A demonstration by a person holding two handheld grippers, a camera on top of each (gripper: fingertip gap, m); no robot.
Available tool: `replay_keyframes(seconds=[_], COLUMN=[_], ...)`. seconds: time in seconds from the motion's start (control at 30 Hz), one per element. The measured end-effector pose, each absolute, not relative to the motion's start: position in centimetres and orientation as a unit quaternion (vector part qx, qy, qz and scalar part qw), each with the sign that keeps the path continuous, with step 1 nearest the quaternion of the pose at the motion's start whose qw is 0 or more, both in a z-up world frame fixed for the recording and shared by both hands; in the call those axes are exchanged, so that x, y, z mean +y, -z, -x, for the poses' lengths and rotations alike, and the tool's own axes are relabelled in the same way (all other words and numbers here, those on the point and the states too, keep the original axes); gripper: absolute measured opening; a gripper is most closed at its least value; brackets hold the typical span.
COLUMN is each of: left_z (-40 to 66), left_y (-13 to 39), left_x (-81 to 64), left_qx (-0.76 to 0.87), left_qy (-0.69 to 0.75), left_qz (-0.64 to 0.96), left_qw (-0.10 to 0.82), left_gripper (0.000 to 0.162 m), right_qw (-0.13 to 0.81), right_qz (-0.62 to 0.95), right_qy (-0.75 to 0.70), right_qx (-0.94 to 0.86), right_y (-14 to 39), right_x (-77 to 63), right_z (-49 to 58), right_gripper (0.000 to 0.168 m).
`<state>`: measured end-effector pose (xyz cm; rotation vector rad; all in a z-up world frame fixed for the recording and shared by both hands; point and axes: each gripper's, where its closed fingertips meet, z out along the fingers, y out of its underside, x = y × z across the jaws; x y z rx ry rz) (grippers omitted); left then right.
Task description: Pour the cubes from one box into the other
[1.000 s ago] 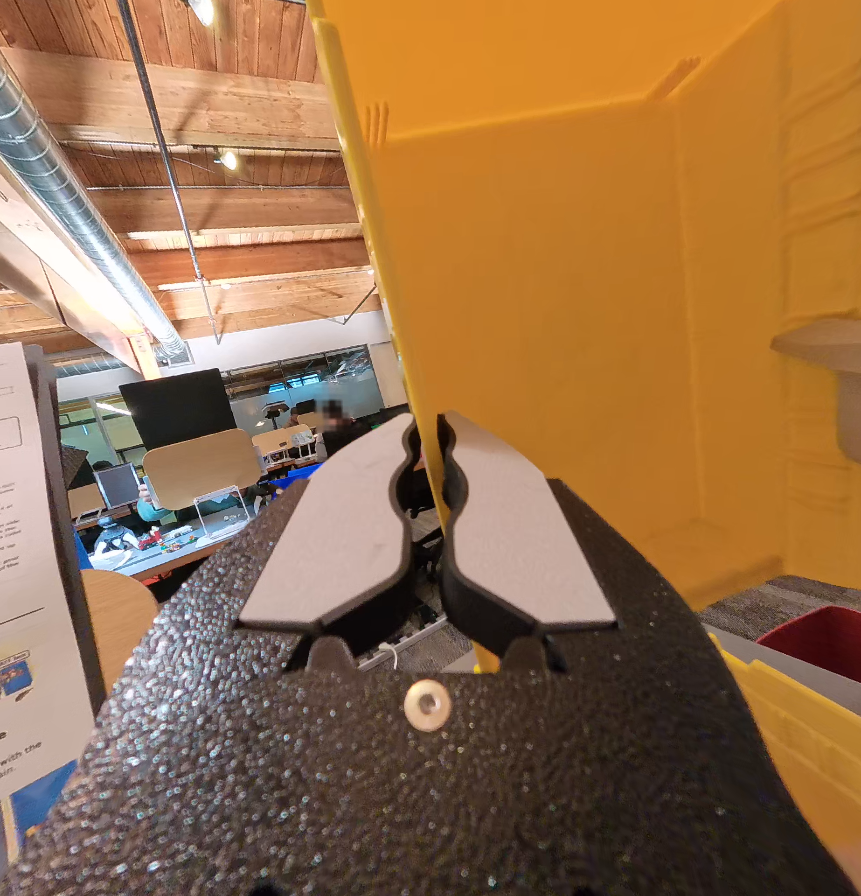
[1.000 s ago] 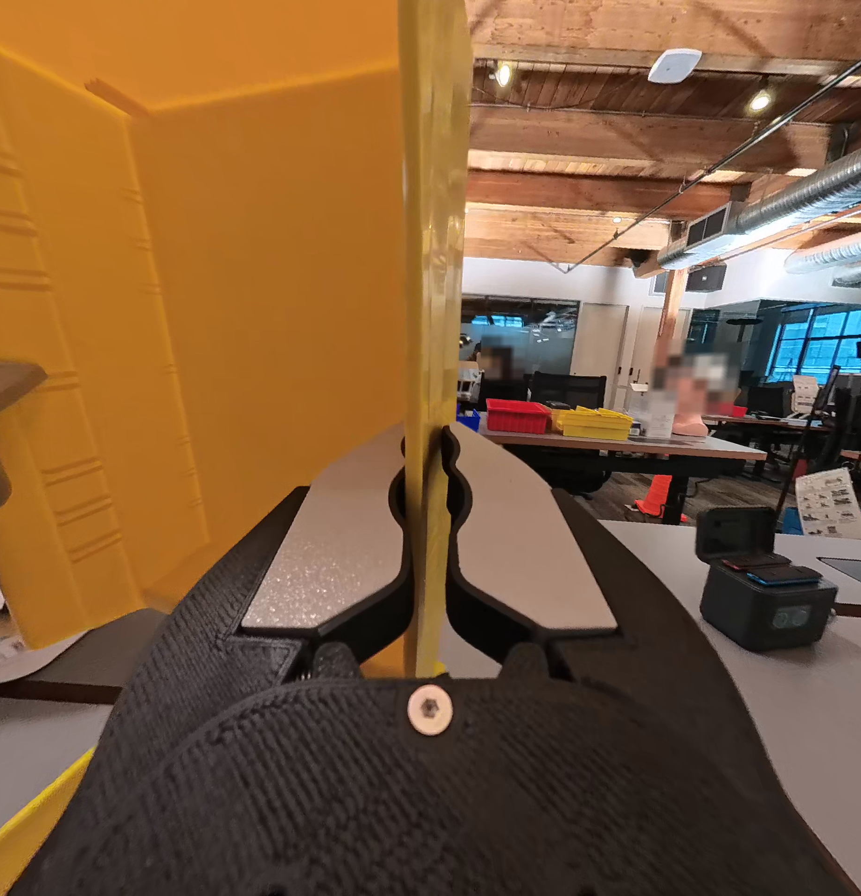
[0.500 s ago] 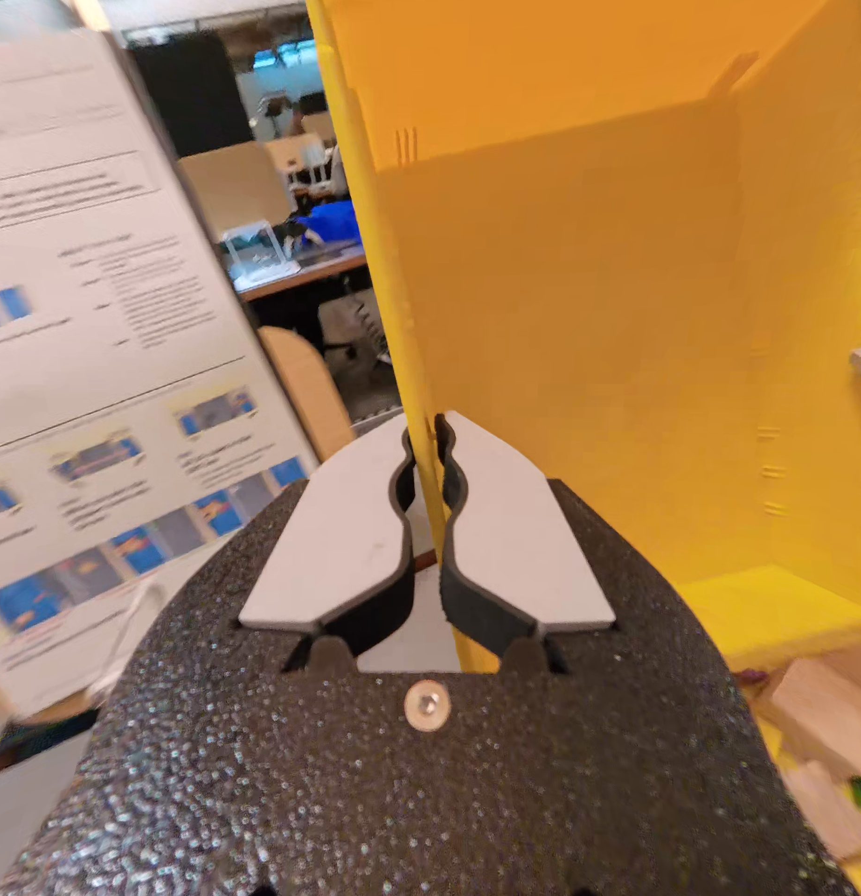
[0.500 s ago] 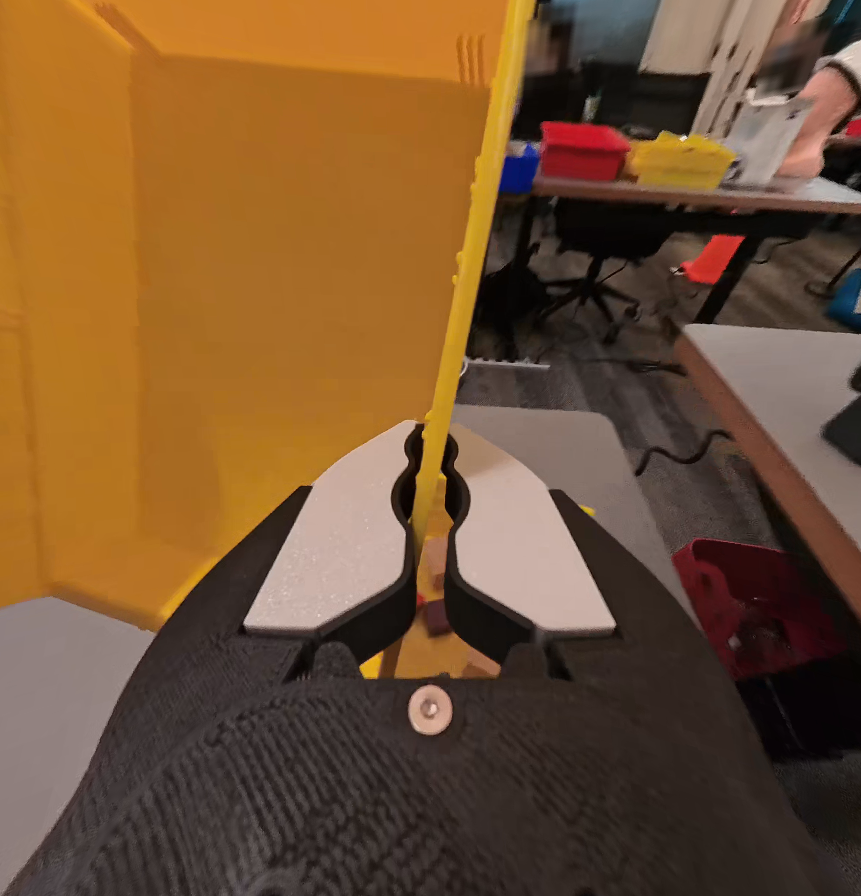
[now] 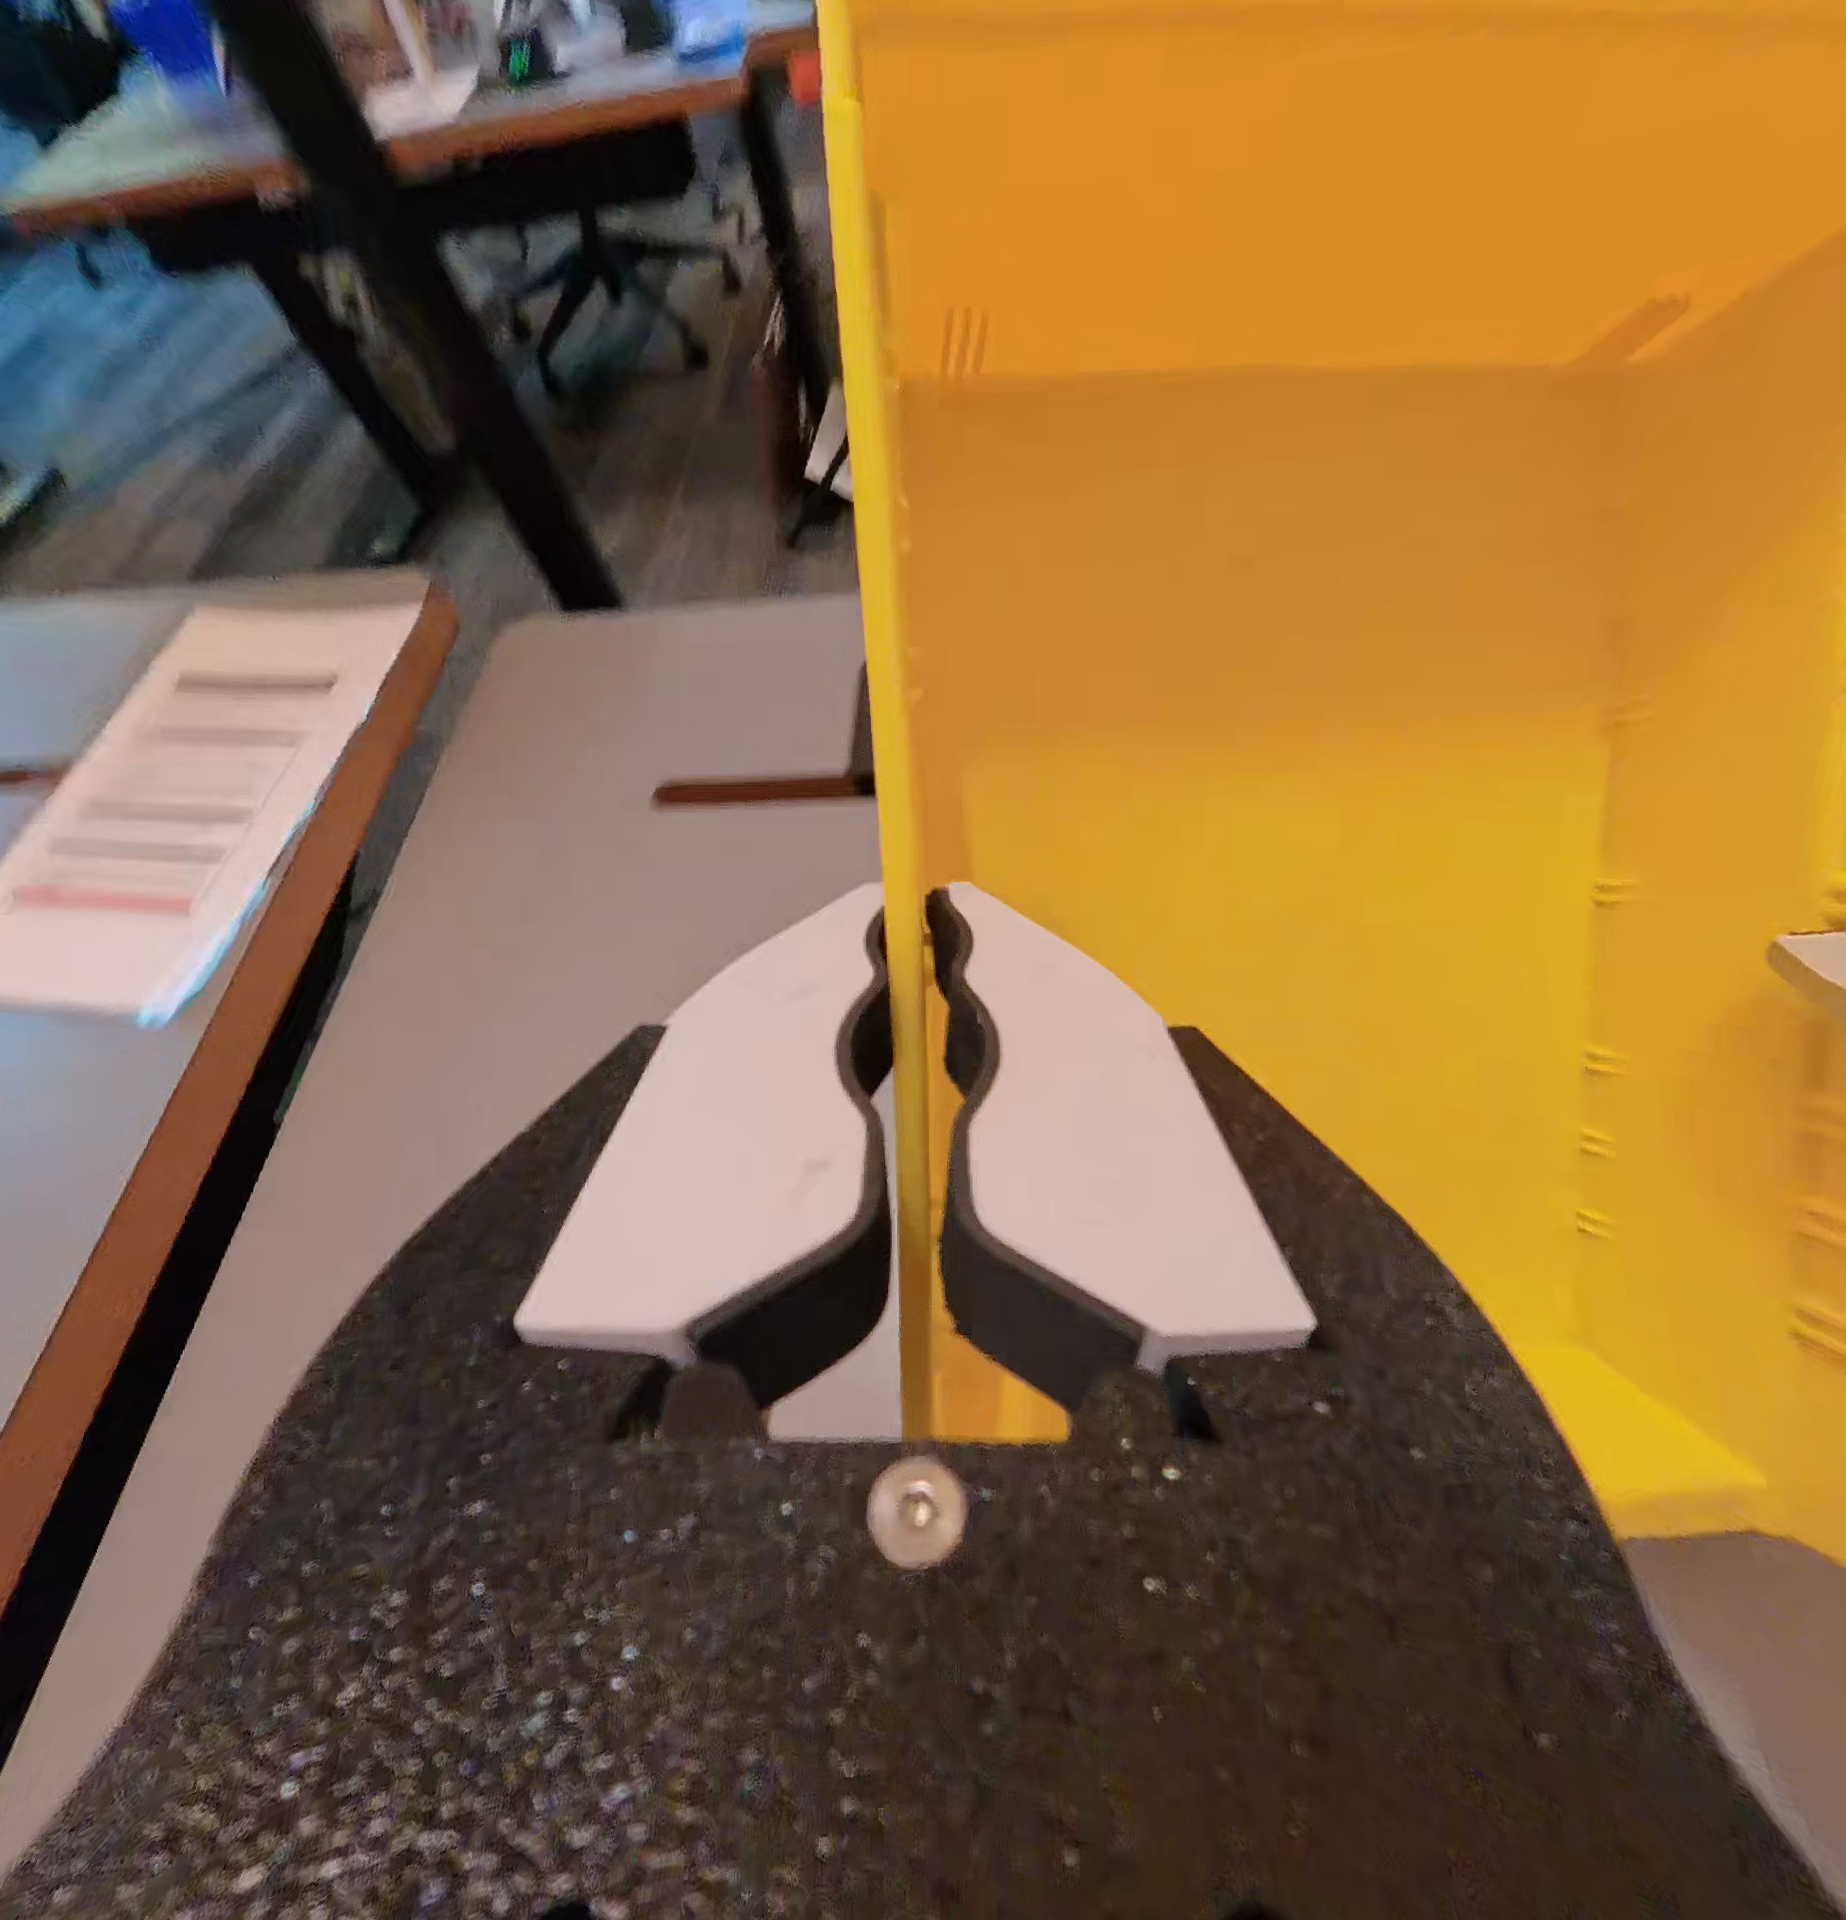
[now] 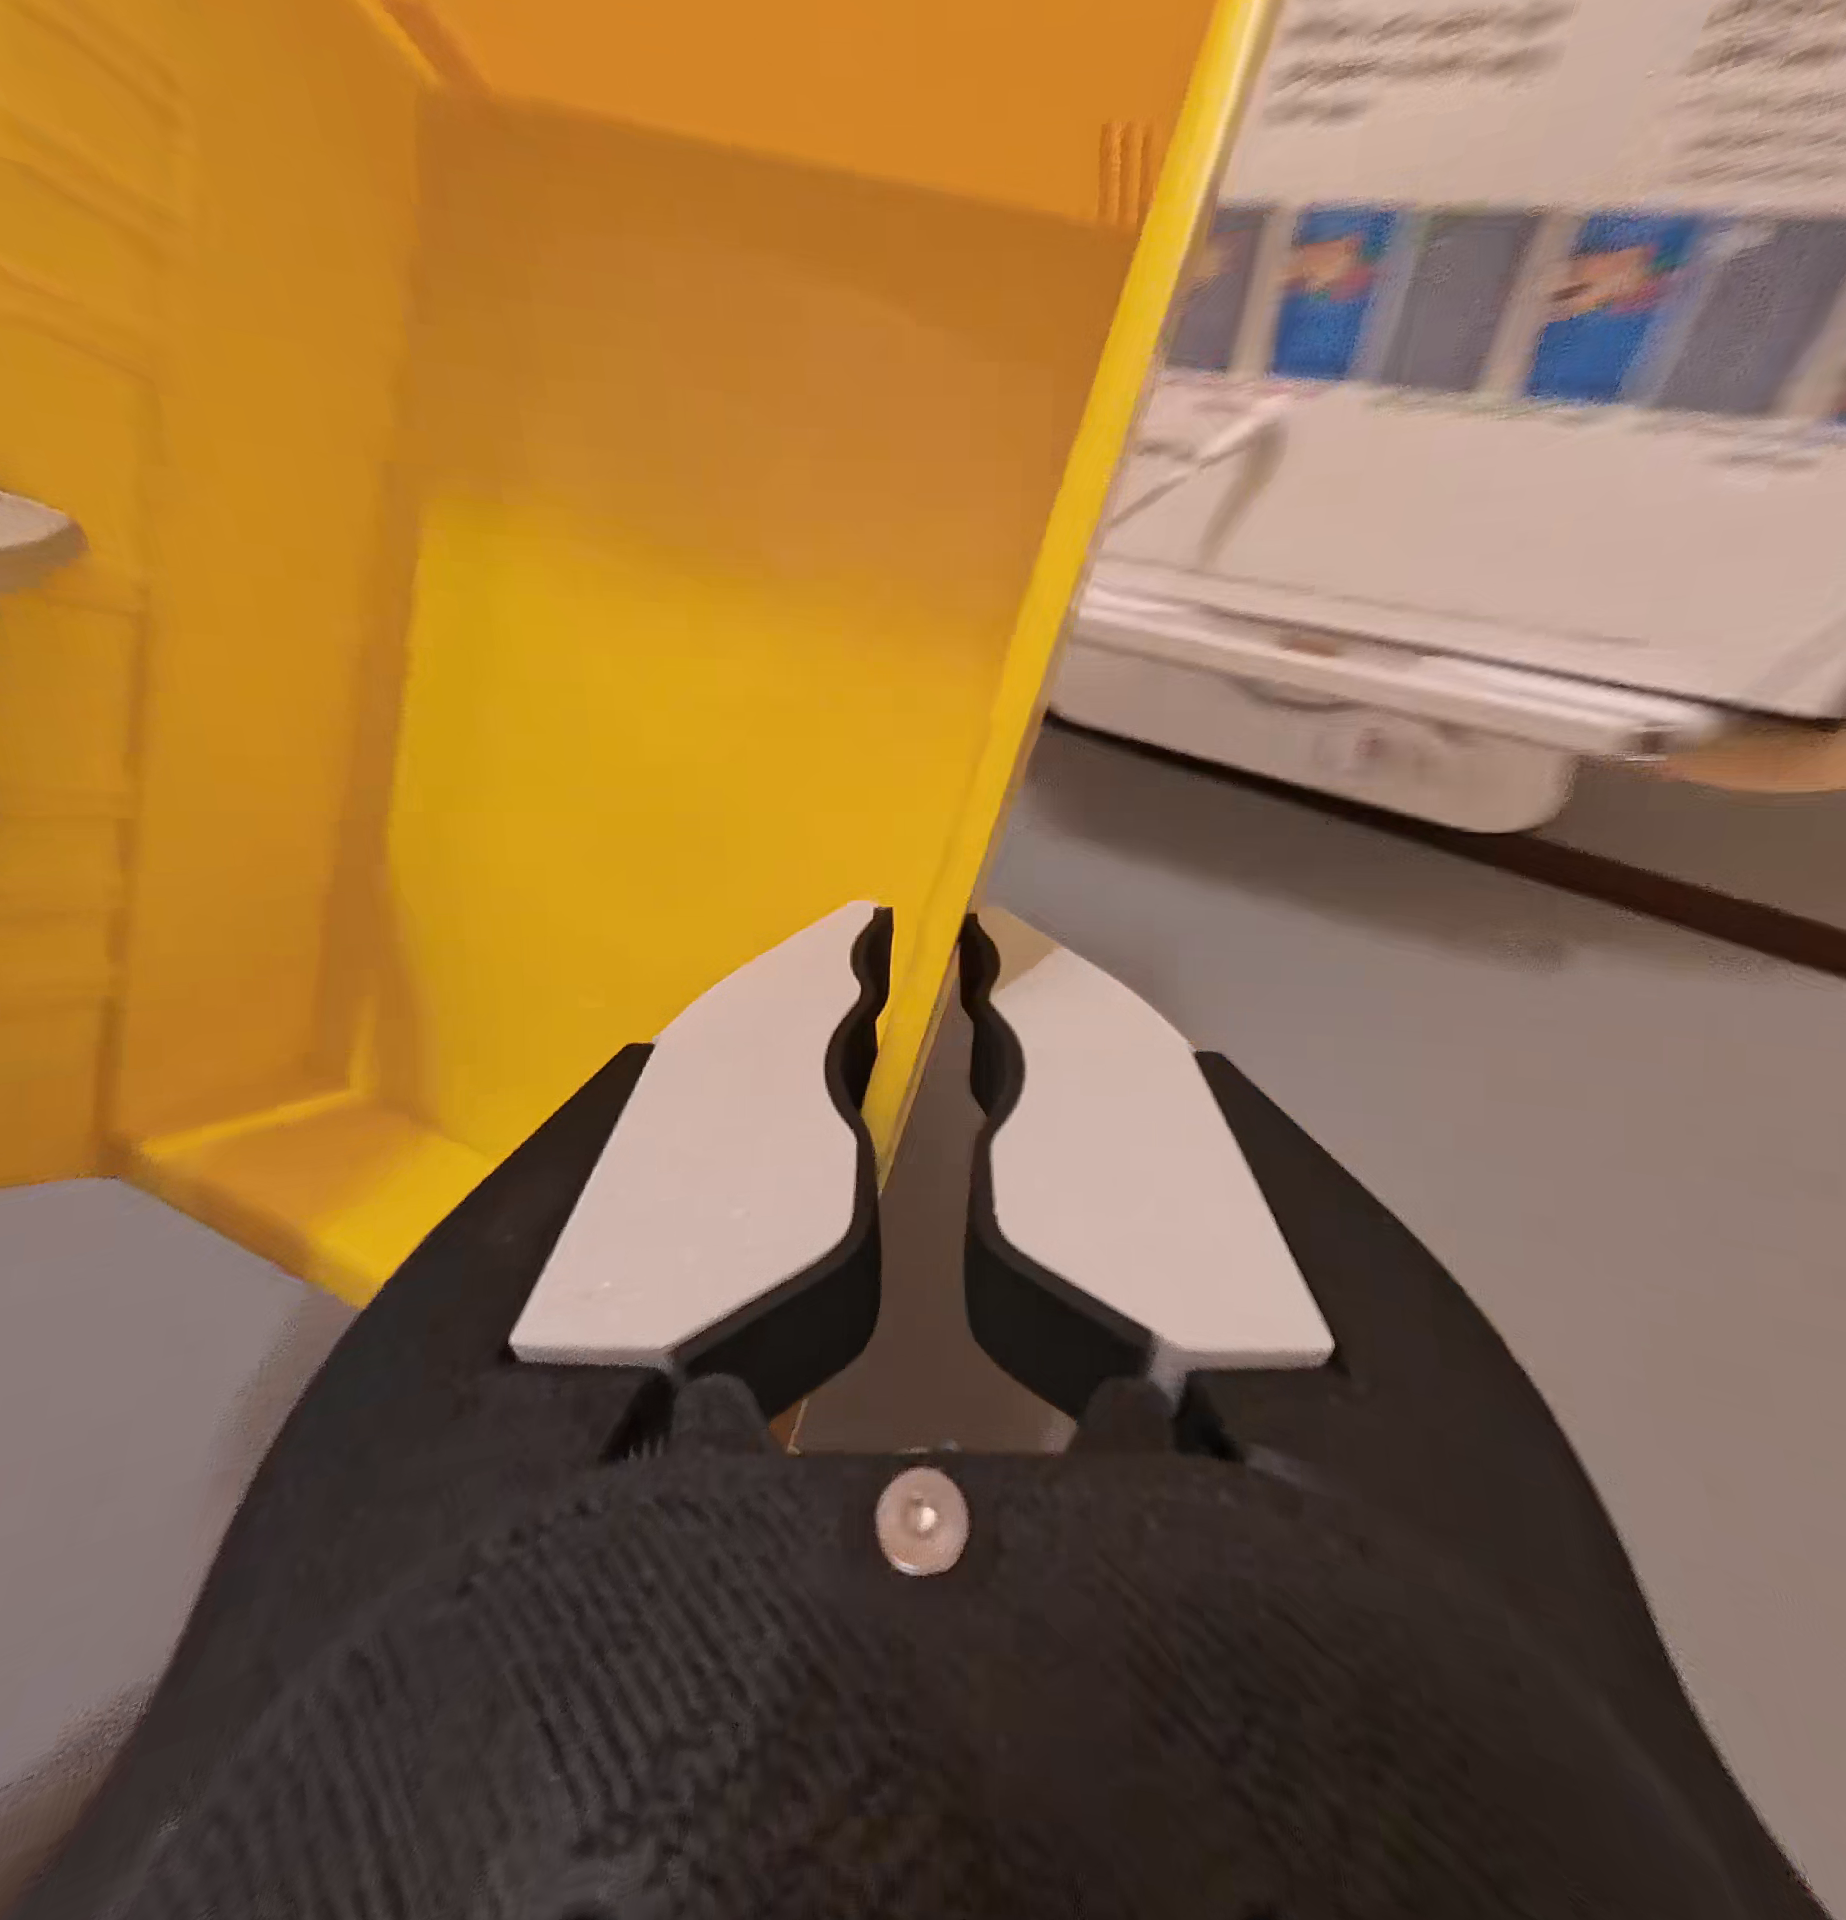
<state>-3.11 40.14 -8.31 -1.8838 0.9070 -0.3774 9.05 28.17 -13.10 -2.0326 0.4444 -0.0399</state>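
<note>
Hand-held gripper (image 5: 906,904) above grey table (image 5: 586,935)

The left tongs (image 5: 906,914) are clamped tight on a thin yellow wall, one grey finger (image 5: 732,1143) pressed to each face. The right tongs (image 6: 924,925) straddle the opposite wall with a slim gap showing beside the right finger (image 6: 1137,1174).

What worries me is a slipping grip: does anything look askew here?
Yes. In the right gripper, the yellow box wall runs slanted between the jaws, with a gap beside it, so that grip may be loose. The left gripper clamps its wall straight.
</note>
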Motion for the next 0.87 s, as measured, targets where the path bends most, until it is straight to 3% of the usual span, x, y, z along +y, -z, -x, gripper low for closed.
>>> replay_keyframes(seconds=[0.03, 0.27, 0.67, 0.87], left_z=[4.9, 12.4, 11.0, 10.4], left_y=[9.3, 15.4, 23.6, 24.4], left_x=[41.5, 48.6, 54.5, 56.8], left_qx=[0.365, 0.352, 0.385, 0.372], left_qy=[0.151, 0.119, 0.108, 0.106], left_qz=[0.788, 0.853, 0.892, 0.893], left_qw=[0.473, 0.367, 0.211, 0.228], left_gripper=[0.004, 0.004, 0.004, 0.005], right_qw=[0.498, 0.434, 0.367, 0.390], right_qz=[0.849, 0.878, 0.889, 0.870], right_qy=[0.000, -0.089, -0.134, -0.177], right_qx=[0.177, 0.182, 0.239, 0.244], right_y=[13.8, 19.0, 24.9, 25.2], right_x=[29.6, 36.6, 40.9, 42.8], right_z=[-7.4, 0.1, 0.1, 0.1], right_gripper=[0.014, 0.021, 0.035, 0.044])
